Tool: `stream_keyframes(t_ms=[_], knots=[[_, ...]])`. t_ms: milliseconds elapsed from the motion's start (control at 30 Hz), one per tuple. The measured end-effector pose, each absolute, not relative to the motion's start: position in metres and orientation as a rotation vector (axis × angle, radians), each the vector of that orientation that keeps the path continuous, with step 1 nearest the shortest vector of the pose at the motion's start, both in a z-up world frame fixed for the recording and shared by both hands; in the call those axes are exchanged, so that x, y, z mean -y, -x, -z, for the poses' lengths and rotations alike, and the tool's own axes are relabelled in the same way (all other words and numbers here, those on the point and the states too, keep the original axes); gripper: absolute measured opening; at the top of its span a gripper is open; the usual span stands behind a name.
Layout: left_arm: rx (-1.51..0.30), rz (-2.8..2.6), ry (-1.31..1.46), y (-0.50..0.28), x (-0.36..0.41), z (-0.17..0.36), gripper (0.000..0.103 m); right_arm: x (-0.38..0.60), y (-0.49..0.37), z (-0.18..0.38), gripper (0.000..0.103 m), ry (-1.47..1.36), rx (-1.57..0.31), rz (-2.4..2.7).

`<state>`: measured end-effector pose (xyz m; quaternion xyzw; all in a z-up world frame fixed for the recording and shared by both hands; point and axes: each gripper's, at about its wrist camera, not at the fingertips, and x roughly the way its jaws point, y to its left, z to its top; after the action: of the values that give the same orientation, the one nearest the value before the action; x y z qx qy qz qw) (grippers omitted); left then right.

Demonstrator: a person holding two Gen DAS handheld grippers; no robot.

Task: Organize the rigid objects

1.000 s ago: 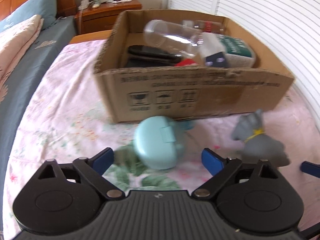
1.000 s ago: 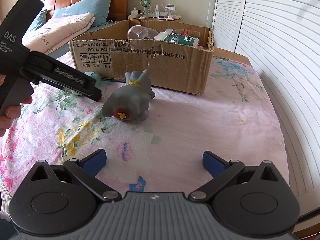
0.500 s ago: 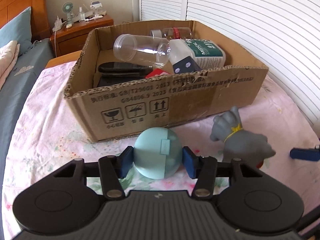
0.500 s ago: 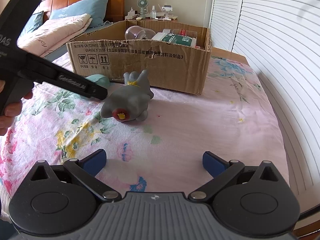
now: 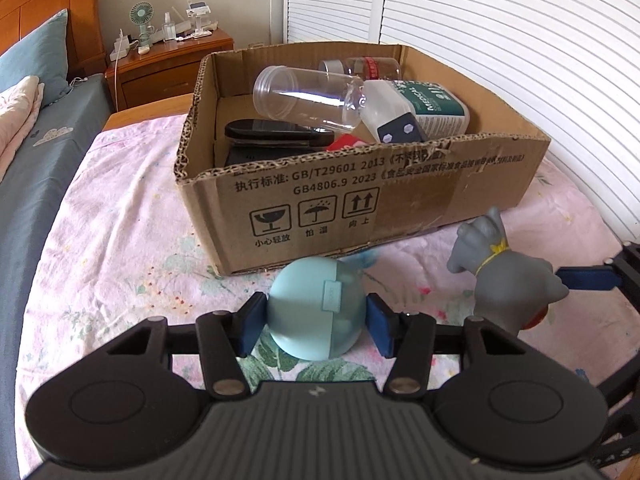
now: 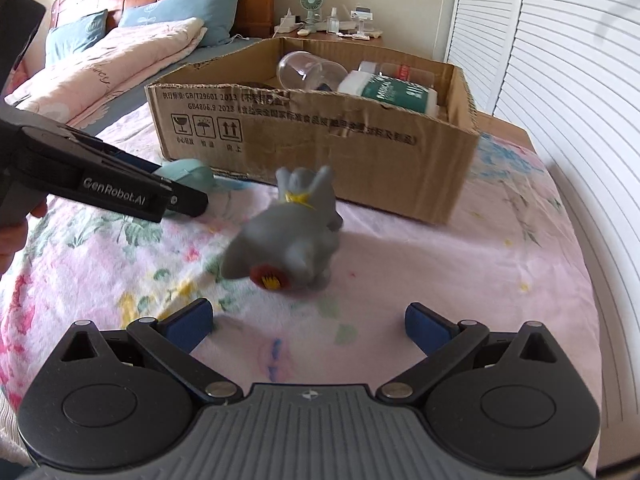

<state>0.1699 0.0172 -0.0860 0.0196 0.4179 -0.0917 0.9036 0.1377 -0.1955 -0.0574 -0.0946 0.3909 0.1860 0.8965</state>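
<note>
Now that the left claw [image 5: 316, 320] has closed on the round blue case [image 5: 316, 312], which a second ago lay loose on the bed [image 5: 120, 248] before the cardboard box [image 5: 360, 200], boxing it looks next; the right claw [image 6: 308, 326] has drawn near the grey toy [image 6: 292, 236], wide open and empty

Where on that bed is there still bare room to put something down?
Bare sheet lies left of the box, and right of the grey toy toward the shutters. It is crowded along the box front, around the blue case, and inside the box.
</note>
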Motion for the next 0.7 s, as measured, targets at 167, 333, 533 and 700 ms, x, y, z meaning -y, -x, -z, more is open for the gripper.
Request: stream_keyframes(t_ms=[167,333,533,700], knots=[[-0.863,0.199,-0.034,-0.169,-0.019,0.086,0.053,0.190,-0.149,0.057,0.103,0.221,-0.813,-0.430],[-0.866,0.209,-0.027,-0.170,-0.021,0.085,0.054,0.196,-0.152,0.049,0.103,0.311,-0.872,-0.455],[-0.861,0.217,-0.033,-0.169,-0.022,0.085,0.054,0.202,-0.152,0.042,0.103,0.546,-0.819,-0.420],[-0.862,0.217,-0.032,-0.168,-0.022,0.085,0.054,0.186,-0.166,0.042,0.103,0.603,-0.780,-0.468]])
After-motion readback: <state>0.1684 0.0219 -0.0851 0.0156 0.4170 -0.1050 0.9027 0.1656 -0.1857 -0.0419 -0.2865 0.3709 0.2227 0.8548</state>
